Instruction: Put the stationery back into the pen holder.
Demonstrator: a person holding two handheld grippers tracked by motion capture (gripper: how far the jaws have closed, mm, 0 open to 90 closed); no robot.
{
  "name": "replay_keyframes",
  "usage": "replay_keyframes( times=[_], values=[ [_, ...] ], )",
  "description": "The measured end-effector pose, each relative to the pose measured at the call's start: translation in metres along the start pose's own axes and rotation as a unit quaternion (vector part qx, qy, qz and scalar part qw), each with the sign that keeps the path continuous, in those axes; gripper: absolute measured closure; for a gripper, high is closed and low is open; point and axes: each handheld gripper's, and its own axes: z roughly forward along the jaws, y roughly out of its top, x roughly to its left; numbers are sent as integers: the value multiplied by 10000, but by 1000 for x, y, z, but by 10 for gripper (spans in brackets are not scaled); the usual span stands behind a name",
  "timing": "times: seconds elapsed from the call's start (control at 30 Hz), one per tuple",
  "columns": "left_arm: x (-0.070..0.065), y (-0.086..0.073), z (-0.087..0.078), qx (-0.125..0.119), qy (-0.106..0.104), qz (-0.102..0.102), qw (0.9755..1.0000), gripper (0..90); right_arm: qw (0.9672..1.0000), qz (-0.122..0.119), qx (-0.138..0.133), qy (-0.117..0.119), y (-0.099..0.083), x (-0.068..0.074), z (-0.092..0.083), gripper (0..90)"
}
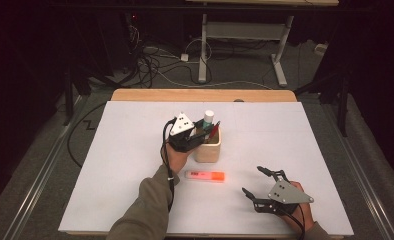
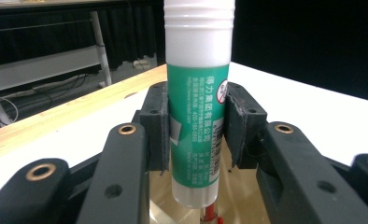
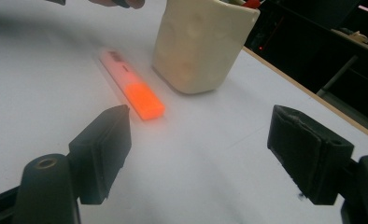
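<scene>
A green glue stick (image 2: pixel 198 107) with a white cap stands upright between the pads of my left gripper (image 2: pixel 197 126), which is shut on it over the mouth of the cream pen cup (image 1: pixel 208 145). From the high view the glue stick (image 1: pixel 208 118) pokes up above the cup, with the left gripper (image 1: pixel 201 134) reaching in from the cup's left. Red pens sit inside the cup. An orange highlighter (image 1: pixel 205 176) lies flat on the white table (image 1: pixel 135 150) in front of the cup. My right gripper (image 1: pixel 259 181) rests open near the front right, its jaws facing the highlighter (image 3: pixel 134 91) and the cup (image 3: pixel 201 42).
The white table top has a wooden strip (image 1: pixel 200 95) along its far edge. Beyond it are a desk frame (image 1: pixel 245 35) and loose cables (image 1: pixel 150 60) on the floor. A black cable (image 1: pixel 80 140) trails off the table's left side.
</scene>
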Motion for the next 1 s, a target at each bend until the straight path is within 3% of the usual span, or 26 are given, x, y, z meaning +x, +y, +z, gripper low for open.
replay_keyframes(
  times=[0.43,0.63,0.87,1.0],
  values=[
    [-2,-5,-3,217,-40,102,9997,613,10000,8,42,15,0,1,1,231],
    [-2,-5,-7,135,-56,87,9999,610,10000,-10,49,33,0,1,1,232],
    [-5,0,-12,170,47,268,9995,518,10000,1,51,27,0,1,1,233],
    [-9,5,-17,302,156,493,9982,429,10000,-5,73,52,0,1,1,233]
  ],
)
